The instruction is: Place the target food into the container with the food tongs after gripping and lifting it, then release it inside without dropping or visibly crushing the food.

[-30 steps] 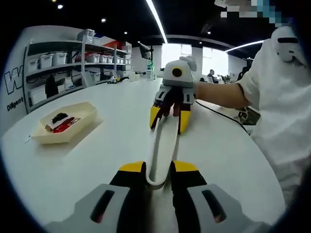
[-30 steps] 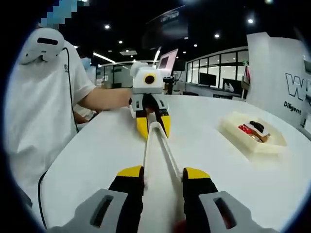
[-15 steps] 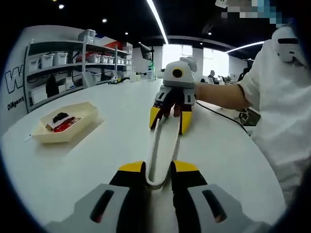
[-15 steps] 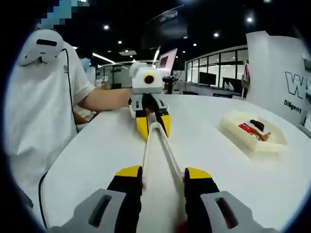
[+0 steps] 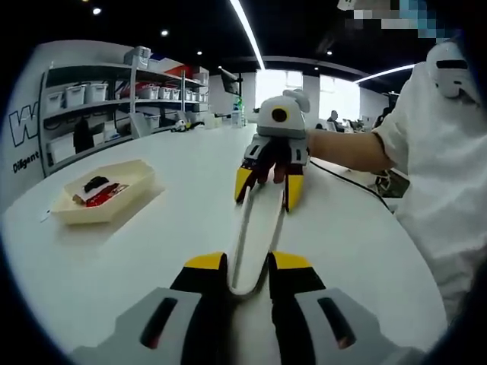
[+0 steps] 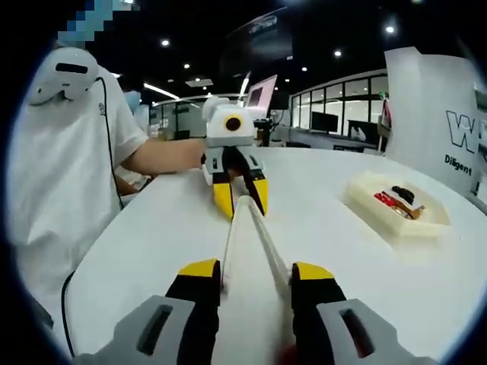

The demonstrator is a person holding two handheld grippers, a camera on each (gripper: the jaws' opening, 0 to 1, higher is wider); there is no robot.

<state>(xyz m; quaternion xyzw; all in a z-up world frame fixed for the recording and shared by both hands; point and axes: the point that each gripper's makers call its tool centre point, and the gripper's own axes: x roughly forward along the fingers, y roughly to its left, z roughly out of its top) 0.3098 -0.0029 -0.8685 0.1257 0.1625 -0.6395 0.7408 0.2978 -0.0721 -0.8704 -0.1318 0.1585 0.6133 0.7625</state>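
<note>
White food tongs (image 5: 256, 232) stretch between my two grippers above the white table (image 5: 129, 258). My left gripper (image 5: 247, 264) is shut on their looped end. My right gripper (image 5: 267, 188) faces it and is shut on the far ends of the arms. From the right gripper view, the tongs (image 6: 252, 247) run from my right gripper (image 6: 256, 271) to the left gripper (image 6: 243, 201). A cream tray (image 5: 131, 192) holds red and dark food (image 5: 97, 191) on the left; in the right gripper view this tray (image 6: 378, 210) with its food (image 6: 396, 201) lies right.
A person in white (image 5: 445, 167) stands close at the table's edge, an arm reaching to the right gripper. A dark cable (image 5: 344, 179) trails over the table. Shelves with bins (image 5: 114, 99) line the far wall behind the tray.
The tongs have rolled a little about their length between the grippers; their arms look closer together in the left gripper view. Both grippers and the tray stay where they were.
</note>
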